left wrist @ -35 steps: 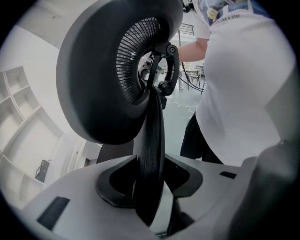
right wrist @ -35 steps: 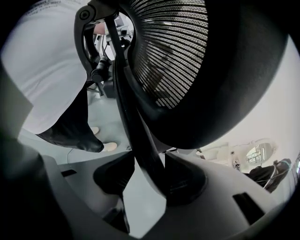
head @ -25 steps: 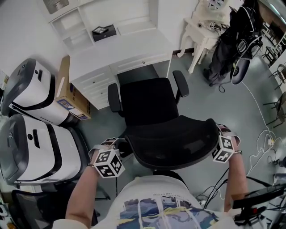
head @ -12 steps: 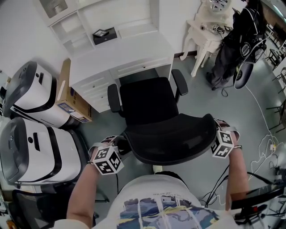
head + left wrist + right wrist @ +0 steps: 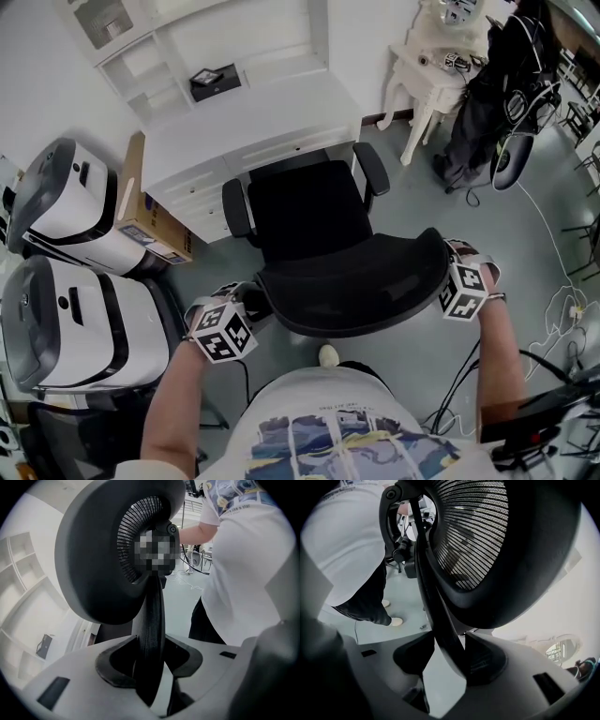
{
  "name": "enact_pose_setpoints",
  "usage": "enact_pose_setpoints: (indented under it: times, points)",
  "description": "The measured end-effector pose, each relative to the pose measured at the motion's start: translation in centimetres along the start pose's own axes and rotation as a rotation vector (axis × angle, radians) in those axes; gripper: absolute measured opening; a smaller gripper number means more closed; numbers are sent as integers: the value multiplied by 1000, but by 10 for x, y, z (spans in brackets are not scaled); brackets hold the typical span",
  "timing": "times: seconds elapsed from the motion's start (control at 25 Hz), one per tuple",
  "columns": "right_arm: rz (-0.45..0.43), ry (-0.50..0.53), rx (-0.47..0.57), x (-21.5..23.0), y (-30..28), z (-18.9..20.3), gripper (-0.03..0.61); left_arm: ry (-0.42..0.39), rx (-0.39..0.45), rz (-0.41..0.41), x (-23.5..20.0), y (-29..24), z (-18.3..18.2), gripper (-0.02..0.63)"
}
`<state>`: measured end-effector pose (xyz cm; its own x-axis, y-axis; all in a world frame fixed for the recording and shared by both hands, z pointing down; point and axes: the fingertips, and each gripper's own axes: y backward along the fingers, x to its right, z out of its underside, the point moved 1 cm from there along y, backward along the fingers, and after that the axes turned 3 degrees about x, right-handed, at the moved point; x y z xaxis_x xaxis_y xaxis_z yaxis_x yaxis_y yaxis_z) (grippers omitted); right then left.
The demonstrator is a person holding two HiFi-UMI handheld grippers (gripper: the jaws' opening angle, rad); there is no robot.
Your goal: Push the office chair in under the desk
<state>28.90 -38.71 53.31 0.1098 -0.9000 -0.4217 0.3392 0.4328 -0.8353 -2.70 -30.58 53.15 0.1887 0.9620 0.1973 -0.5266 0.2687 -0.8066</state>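
Left gripper (image 5: 242, 302) clenched on the left rim of the office chair (image 5: 314, 220) backrest (image 5: 361, 281) (rim sits between both pads); right gripper (image 5: 452, 262) clenched on the right rim; chair faces the white desk (image 5: 253, 117), seat front just at its opening.
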Motion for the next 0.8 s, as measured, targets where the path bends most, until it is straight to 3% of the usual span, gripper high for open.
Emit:
enact_pose_setpoints:
  times: [0.8]
  points:
    - [33,9,31,67,-30,3,229,13,-8,-12,-58,-21,-6,160]
